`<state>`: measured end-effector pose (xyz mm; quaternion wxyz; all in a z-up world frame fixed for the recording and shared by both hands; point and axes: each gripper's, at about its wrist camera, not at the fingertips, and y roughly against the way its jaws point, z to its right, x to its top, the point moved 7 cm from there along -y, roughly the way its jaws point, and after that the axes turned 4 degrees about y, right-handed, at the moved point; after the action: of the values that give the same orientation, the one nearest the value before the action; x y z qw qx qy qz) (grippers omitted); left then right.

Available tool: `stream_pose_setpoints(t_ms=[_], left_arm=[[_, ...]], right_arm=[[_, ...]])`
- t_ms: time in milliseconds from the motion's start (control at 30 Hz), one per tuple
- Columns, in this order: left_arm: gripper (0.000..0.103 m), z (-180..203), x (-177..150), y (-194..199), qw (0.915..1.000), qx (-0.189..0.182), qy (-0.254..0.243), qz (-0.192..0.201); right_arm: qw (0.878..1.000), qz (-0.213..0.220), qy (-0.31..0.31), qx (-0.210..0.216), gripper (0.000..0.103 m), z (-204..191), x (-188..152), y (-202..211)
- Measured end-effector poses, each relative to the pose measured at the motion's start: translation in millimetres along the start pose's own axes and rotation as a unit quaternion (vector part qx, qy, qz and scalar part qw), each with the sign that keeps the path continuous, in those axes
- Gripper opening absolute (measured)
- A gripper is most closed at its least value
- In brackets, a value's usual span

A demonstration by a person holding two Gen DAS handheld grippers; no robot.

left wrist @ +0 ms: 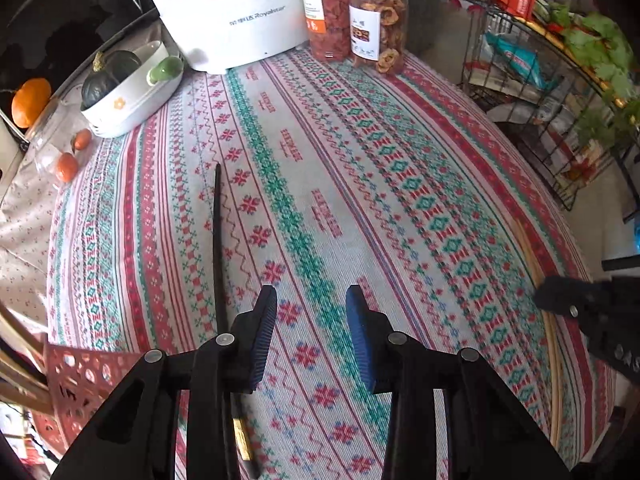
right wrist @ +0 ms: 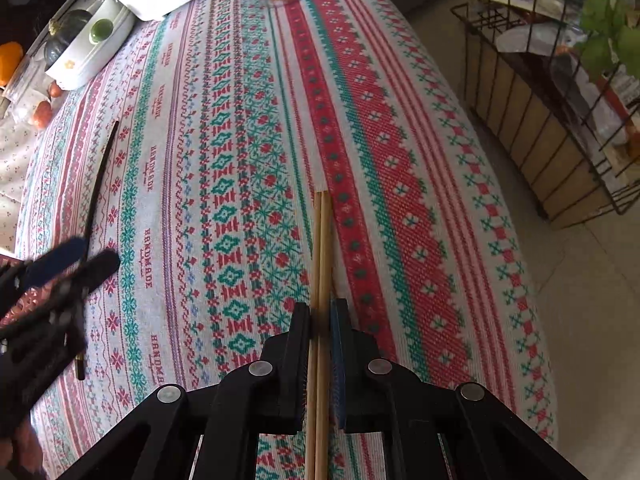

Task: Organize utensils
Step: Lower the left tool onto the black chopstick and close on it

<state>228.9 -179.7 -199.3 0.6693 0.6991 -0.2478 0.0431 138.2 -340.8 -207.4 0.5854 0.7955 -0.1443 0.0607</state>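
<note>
Clamped in the right gripper (right wrist: 320, 316) at frame bottom: two wooden chopsticks (right wrist: 322, 248), paired for tidying. Left gripper (left wrist: 311, 300), half open and empty, beside the black chopstick (left wrist: 217, 240), probably lining up to collect it.

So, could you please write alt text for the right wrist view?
The right gripper is shut on a pair of wooden chopsticks over a patterned tablecloth. At left, the blurred left gripper sits beside a black chopstick.
</note>
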Motion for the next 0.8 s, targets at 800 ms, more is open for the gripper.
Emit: stream_pose_setpoints(t_ms=[800], left_arm=[[0.005, -24, 38, -33, 0.9983, 0.051, 0.025, -0.01]], right_arm=[[0.998, 0.044, 0.0, 0.047, 0.007, -23, 16, 35]])
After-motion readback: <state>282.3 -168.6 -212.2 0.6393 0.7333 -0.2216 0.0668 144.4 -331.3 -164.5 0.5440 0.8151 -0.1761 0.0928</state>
